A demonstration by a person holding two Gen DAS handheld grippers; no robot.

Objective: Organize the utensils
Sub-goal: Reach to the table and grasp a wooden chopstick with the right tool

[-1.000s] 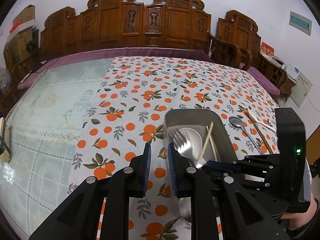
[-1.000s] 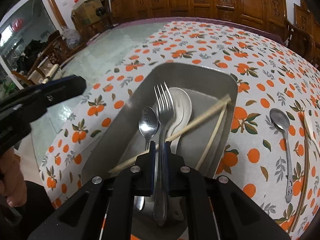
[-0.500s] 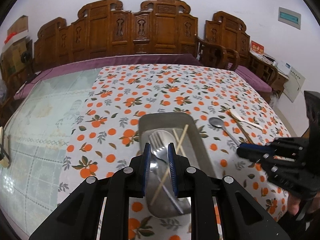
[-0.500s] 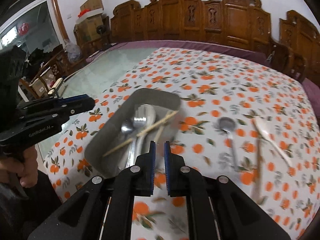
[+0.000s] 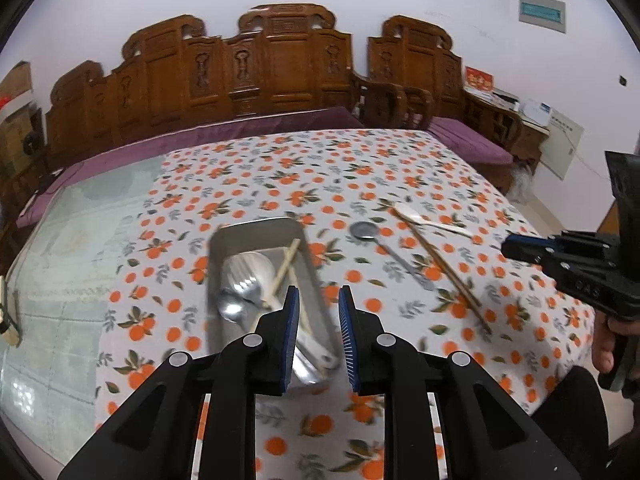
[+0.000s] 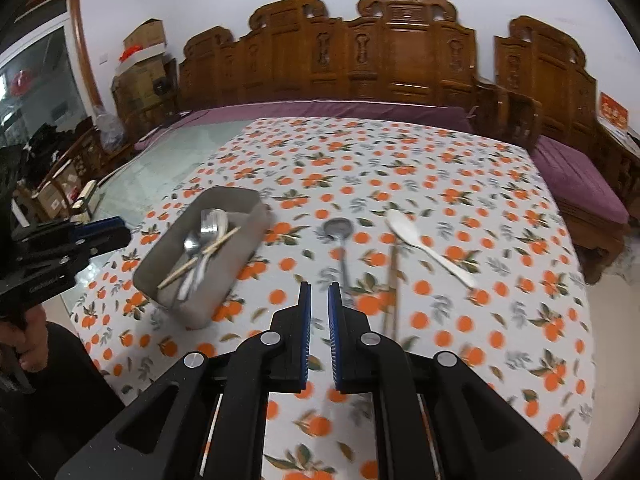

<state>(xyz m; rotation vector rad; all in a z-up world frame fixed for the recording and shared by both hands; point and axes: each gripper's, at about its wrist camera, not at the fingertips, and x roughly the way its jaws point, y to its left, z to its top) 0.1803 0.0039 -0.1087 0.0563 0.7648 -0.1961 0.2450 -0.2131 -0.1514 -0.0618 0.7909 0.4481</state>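
Observation:
A grey metal tray sits on the orange-print tablecloth and holds a fork, spoons and chopsticks. To its right lie a metal ladle spoon, a pair of dark chopsticks and a white spoon. My left gripper hovers over the tray's near end, open and empty. My right gripper is raised in front of the ladle spoon, slightly open and empty.
Carved wooden benches with purple cushions line the far side. A bare glass tabletop lies left of the cloth. The table's right edge drops off near a bench. Boxes are stacked at the far left.
My right gripper let go of the fork into the tray, then drew back and swung right toward the loose utensils. My left gripper lifted, shifted right and opened wider.

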